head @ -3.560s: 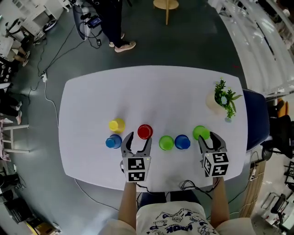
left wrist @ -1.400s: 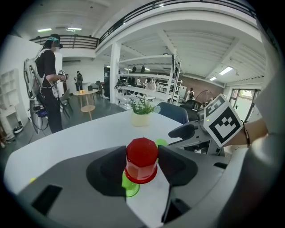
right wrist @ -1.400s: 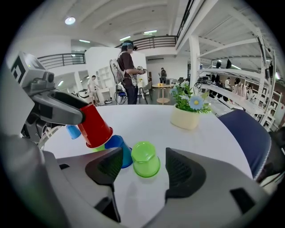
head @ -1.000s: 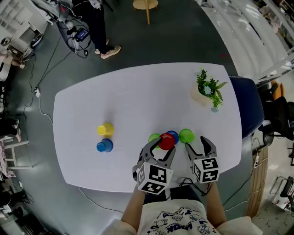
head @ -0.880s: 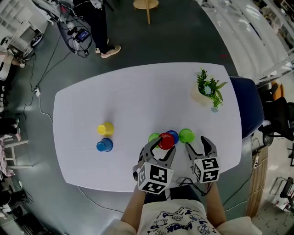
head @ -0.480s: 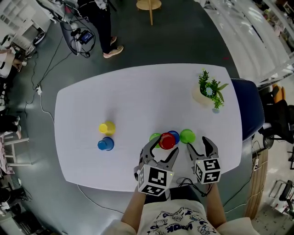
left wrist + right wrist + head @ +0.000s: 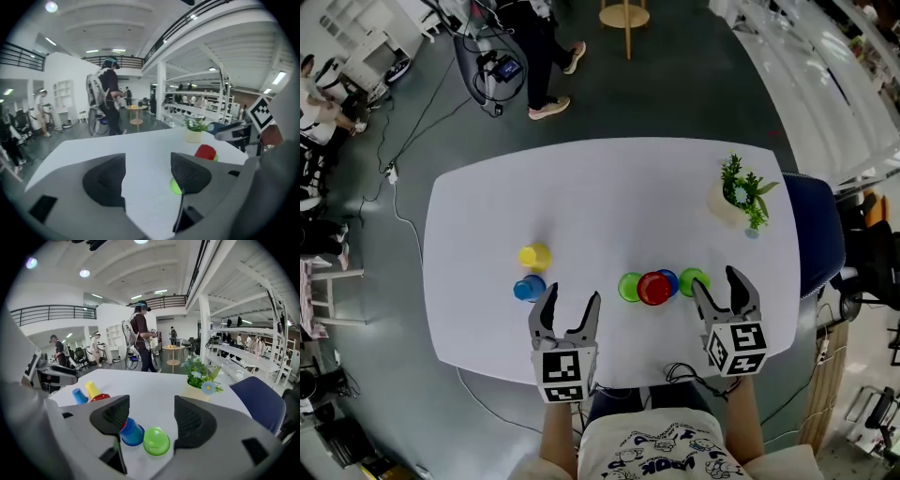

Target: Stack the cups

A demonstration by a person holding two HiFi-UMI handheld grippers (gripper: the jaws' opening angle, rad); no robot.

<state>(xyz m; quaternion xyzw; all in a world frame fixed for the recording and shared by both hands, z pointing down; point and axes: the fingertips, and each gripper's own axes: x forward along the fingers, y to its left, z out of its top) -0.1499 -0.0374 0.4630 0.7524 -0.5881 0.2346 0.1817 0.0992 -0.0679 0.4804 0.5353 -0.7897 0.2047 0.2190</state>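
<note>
Cups stand upside down on the white table (image 7: 609,197). A yellow cup (image 7: 534,255) and a blue cup (image 7: 528,288) are at the left. Right of centre a green cup (image 7: 627,287), a red cup (image 7: 654,288), a second blue cup (image 7: 671,278) and a second green cup (image 7: 695,279) crowd together. The red one overlaps its neighbours; whether it rests on one I cannot tell. My left gripper (image 7: 570,302) is open and empty, left of that group. My right gripper (image 7: 719,286) is open near the right green cup (image 7: 156,440) and the blue cup (image 7: 131,432), touching neither.
A potted plant (image 7: 741,192) stands at the table's far right, with a blue chair (image 7: 820,234) beyond that edge. A person (image 7: 534,56) stands on the floor past the far side, near a wooden stool (image 7: 623,19) and cables.
My left gripper has let go of the red cup, opened wide and drawn back to the left near the front edge. The red cup stays by the green and blue cups. The right gripper barely moved.
</note>
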